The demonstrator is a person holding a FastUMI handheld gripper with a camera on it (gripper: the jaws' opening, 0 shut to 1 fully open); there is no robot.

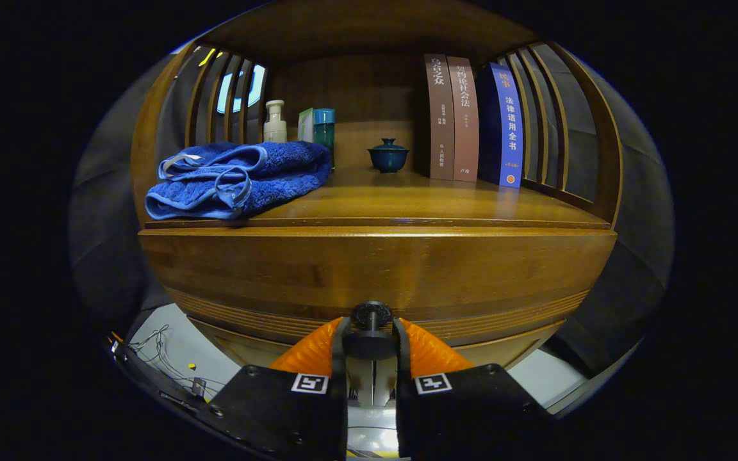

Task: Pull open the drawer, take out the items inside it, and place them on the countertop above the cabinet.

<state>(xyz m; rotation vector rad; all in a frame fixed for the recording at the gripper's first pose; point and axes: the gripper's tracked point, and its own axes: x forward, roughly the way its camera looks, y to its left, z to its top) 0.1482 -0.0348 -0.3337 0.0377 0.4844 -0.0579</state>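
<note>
Squarely ahead of the gripper (371, 336) the drawer front (375, 272) of the wooden cabinet (151, 160) is seen, a broad panel set just under the countertop (420, 202), and at its lower middle a small dark knob (371, 315) projects toward the camera. The knob is found exactly between the two fingers, with its round head showing just beyond the fingertips and its stem running straight back along the line of the fingers into the panel. The fingers are drawn close together on either side of it, and it is judged that they are clamped on the knob, though the contact surfaces themselves are partly hidden behind the dark block between the fingers. The drawer appears shut, so nothing of its contents can be seen. The relation on which the coming move is judged to turn is this alignment: since the knob's axis and the fingers' axis coincide, a straight pull backward along that line would be called for, and any sideways or upward drift could let the small head slip out. On the countertop above, a folded blue towel (237, 179) lies toward one side, a lidded cup (388, 155) stands near the middle, and upright books (471, 121) are set at the other side, with bare wood left between them.
</note>
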